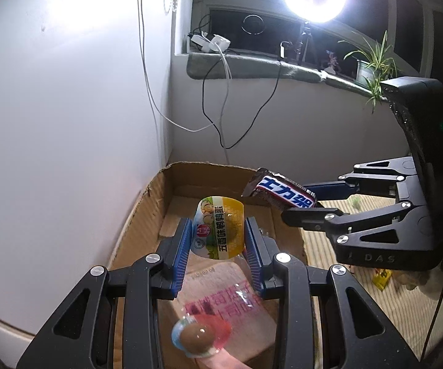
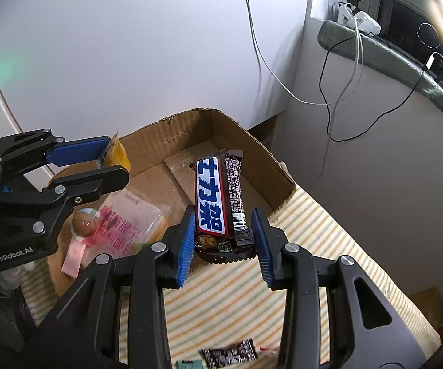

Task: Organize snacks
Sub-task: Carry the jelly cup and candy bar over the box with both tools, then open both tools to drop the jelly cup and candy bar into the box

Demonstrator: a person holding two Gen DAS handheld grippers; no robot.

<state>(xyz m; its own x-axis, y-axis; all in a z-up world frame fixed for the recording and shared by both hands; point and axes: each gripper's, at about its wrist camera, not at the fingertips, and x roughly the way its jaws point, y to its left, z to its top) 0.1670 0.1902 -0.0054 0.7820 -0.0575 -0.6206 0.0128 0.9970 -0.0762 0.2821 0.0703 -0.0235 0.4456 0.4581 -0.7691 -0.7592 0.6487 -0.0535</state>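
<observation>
Nearest you, the left gripper [image 1: 218,246] is clamped on a quail-egg pack [image 1: 218,227], pads on its two side edges, yellow label facing the cam. Pack hangs over the near half of the cardboard box [image 1: 160,184]. It's light, glossy film over small soft eggs, so likely slippery and crushable; keep the squeeze mild and hold at the flat sealed edges, not the bulges.

Below it, on the box floor by the near edge, lie a clear bag w/ pink print [image 1: 221,301] and a single wrapped egg [image 1: 198,336] w/ a pink tab.

Your right gripper [image 2: 224,240] is closed on a Snickers bar [image 2: 218,203], gripped across its lower end, the rest sticking out fwd over the box's right wall, near the right-hand near corner. Bar's stiff-ish, light, wrapper slick; held that far down it could pivot, so a mid-bar grip would be steadier, I'd say.

Box sits on a striped mat [image 2: 329,246]; far box corner is bare cardboard, room for both. More wrapped snacks [image 2: 230,358] lie on the mat behind the right gripper.
</observation>
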